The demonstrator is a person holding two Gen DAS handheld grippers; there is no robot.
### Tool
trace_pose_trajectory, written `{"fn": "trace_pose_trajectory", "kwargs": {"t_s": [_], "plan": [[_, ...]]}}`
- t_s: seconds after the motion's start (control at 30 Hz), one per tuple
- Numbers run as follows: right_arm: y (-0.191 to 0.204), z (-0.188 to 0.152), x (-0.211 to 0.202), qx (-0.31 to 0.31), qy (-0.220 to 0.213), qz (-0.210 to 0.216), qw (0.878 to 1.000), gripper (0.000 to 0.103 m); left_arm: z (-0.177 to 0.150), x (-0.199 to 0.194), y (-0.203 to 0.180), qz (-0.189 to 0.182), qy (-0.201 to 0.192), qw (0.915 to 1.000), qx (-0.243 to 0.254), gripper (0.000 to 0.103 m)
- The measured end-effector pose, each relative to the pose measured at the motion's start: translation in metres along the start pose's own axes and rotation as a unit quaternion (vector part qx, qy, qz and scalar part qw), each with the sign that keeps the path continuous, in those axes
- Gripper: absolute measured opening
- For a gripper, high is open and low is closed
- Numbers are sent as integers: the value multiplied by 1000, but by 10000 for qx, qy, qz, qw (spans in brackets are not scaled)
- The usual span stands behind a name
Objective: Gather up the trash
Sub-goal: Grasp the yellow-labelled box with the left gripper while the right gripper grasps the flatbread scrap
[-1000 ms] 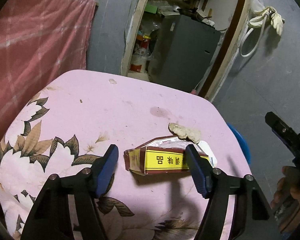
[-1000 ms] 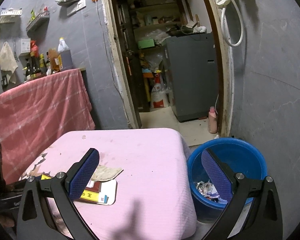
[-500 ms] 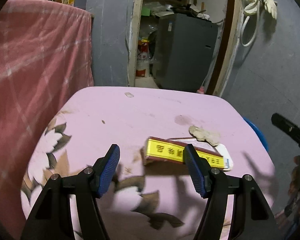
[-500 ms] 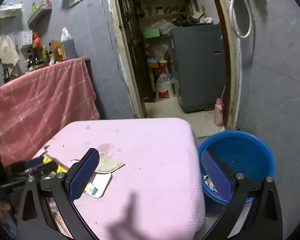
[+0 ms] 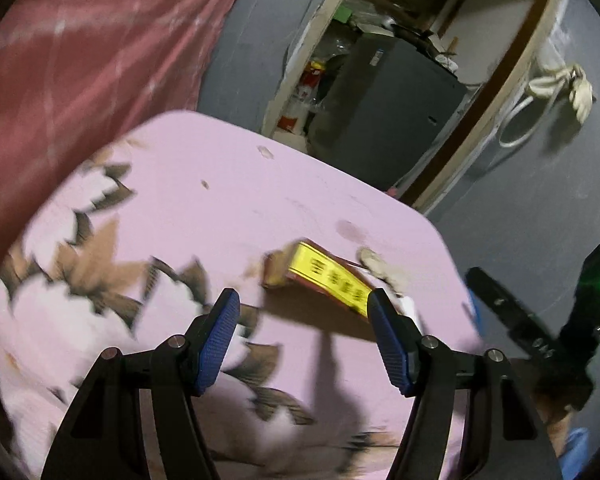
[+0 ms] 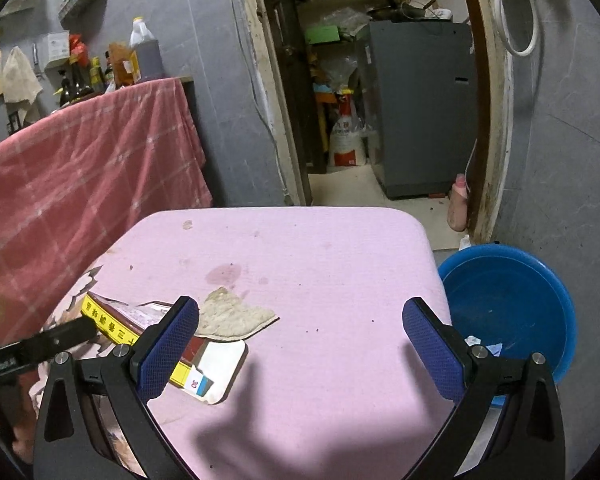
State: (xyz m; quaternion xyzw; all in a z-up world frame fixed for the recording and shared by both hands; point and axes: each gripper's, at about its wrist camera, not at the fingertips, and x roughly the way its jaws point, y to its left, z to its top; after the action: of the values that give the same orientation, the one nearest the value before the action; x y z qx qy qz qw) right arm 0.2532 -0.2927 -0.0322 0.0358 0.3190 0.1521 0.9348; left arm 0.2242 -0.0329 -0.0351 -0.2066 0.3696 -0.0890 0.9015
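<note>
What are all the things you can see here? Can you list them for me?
Table cover: one, pink with a flower print at one end, over the table.
Carton: one, flattened, red and yellow, on the cover.
Crumpled paper: one, beige, lying on the carton.
Basin: one, blue, on the floor beside the table, scraps inside.
Cloth: one, red checked, draped behind the table.
Bottles: several, on the shelf above the cloth.
Cabinet: one, grey, in the doorway.
Left gripper: black with blue pads, open, near the carton.
Right gripper: same colours, open, over the table.
</note>
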Motion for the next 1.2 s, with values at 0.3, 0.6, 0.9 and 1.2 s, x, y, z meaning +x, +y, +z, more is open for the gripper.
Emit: {"fn": "trace_pose_trajectory", "kwargs": {"t_s": [0.3,0.6,0.9,1.2], "plan": [[-12,1,1,67,53,-86,9999,102,16,19,-9,-54,209,9989,-425,37],[-10,1,6,24,197,85,9998,98,38,25,-8,263,461,9986,6,27],[19,3,30,-388,568,442,9967,87,66,25,30,224,963,9944,385,29],[60,-1,59,-1037,1075,822,9854,67,84,26,50,226,1158,9924,342,33]]}}
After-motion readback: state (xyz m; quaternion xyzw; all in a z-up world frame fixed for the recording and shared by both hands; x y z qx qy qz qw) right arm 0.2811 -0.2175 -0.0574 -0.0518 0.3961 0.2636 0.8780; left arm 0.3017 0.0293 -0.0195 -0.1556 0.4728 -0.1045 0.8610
